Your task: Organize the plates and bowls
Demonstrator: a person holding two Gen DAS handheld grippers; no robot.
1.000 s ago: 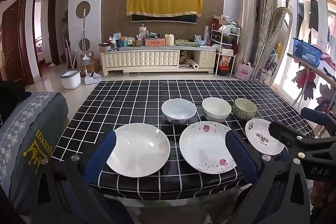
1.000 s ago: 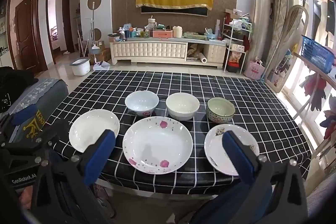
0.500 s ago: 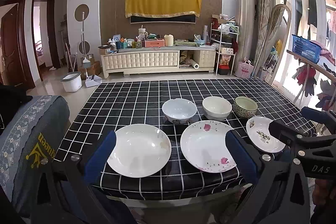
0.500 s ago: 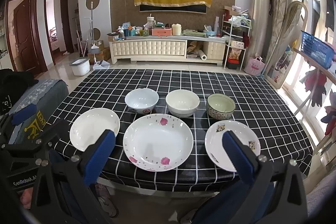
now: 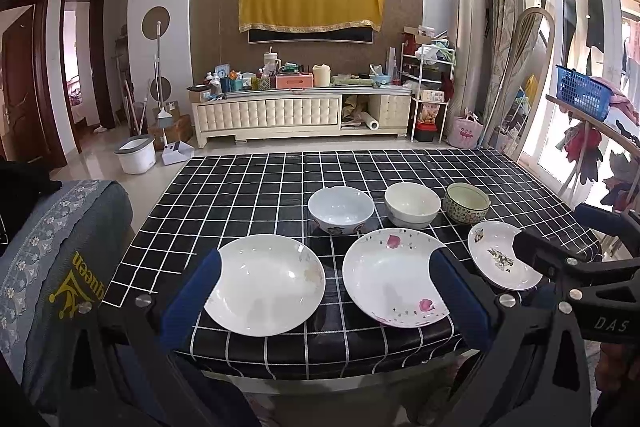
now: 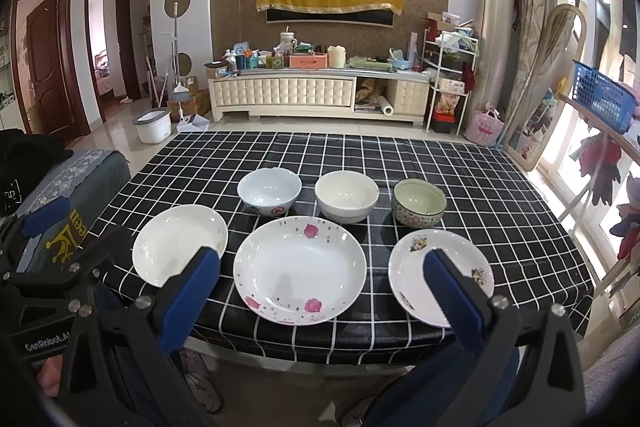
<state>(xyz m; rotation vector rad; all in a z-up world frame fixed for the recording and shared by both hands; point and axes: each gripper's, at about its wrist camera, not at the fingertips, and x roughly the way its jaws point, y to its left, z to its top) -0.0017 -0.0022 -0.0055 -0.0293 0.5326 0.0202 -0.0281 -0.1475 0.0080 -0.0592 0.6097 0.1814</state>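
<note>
Three plates lie in a row along the near edge of the black checked table [image 5: 240,195]: a plain white plate [image 5: 264,283] [image 6: 180,243], a large pink-petal plate [image 5: 394,277] [image 6: 300,269], and a small decal plate [image 5: 496,259] [image 6: 440,275]. Behind them stand a white-blue bowl [image 5: 340,209] [image 6: 269,191], a cream bowl [image 5: 412,203] [image 6: 346,195] and a green patterned bowl [image 5: 466,203] [image 6: 418,203]. My left gripper [image 5: 323,261] hovers open before the two left plates. My right gripper [image 6: 321,255] hangs open, straddling the petal plate. Neither holds anything.
A grey-blue embroidered cover [image 5: 60,267] drapes furniture at the table's left side. A rack with a blue basket [image 5: 582,95] stands on the right. Beyond the table's far edge is tiled floor and a cluttered TV cabinet [image 5: 300,111].
Both views drift only slightly. The dishes stay where they were and both grippers remain open.
</note>
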